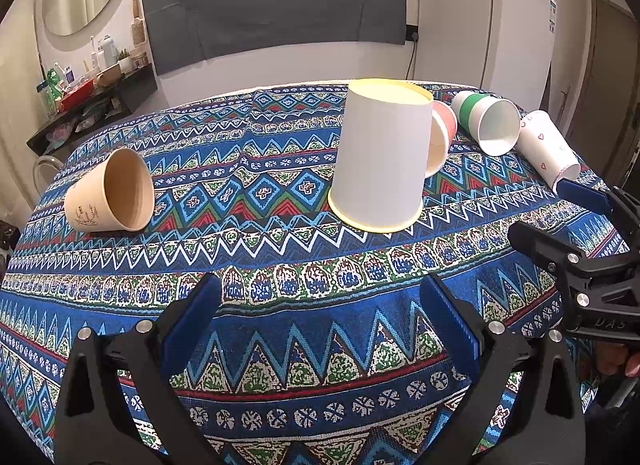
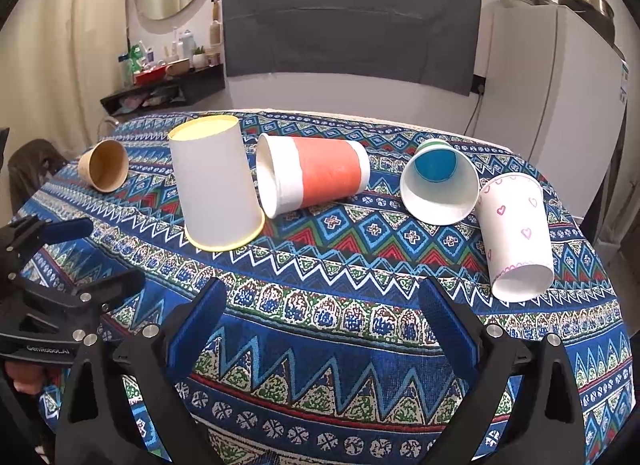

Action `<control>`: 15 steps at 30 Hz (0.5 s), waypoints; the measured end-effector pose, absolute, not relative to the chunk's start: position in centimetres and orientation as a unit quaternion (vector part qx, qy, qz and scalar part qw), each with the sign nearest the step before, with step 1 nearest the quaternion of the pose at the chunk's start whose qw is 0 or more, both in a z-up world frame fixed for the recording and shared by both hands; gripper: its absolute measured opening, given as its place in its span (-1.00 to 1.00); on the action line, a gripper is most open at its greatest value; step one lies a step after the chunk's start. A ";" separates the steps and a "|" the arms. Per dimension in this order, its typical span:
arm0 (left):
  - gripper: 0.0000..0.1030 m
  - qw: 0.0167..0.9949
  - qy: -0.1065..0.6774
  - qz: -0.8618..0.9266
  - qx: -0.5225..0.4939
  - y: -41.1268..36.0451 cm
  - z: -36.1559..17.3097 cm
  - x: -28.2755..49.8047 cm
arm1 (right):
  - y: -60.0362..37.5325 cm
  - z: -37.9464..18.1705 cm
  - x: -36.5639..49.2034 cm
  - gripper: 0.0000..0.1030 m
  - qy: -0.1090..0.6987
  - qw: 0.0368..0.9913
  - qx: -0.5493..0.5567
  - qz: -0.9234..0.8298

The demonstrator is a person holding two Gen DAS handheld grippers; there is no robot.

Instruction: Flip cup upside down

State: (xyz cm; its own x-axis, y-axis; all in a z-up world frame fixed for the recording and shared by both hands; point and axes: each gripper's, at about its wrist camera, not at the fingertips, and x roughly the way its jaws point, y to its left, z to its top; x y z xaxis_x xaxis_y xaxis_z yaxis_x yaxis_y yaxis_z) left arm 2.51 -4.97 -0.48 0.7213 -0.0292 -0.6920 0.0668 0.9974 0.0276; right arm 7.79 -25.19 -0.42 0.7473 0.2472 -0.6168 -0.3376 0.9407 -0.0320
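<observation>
Standing mouth-down already: tall white paper cup w/ yellow rim. Four other paper cups lie sideways on the patterned tablecloth. Left gripper & right gripper both spread wide, holding nothing.

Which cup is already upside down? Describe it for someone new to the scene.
On the patterned tablecloth, five cups sit in a row. The second from the left, the white cup, is it: the only one standing mouth-down, with yellow rims, while its neighbours all lie on their sides.
</observation>
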 end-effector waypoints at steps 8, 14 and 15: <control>0.89 0.929 0.368 -0.021 0.027 -4.9 -0.4 2.4 | -25.2 -0.4 7.9 0.80 0.320 0.932 -0.068 0.156; 0.89 0.929 0.370 -0.021 0.023 -4.6 -0.4 2.3 | -25.1 -0.5 7.9 0.80 0.319 0.932 -0.072 0.156; 0.89 0.929 0.369 -0.021 0.023 -4.5 -0.4 2.3 | -25.1 -0.5 7.9 0.80 0.319 0.932 -0.073 0.156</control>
State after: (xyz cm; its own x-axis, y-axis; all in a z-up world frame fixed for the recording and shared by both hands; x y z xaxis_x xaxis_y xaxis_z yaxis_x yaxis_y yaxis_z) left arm 2.33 -4.53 -0.36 0.7262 -0.0227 -0.6871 0.0568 0.9980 0.0270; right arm 7.85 -25.07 -0.51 0.7485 0.2438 -0.6166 -0.3368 0.9409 -0.0368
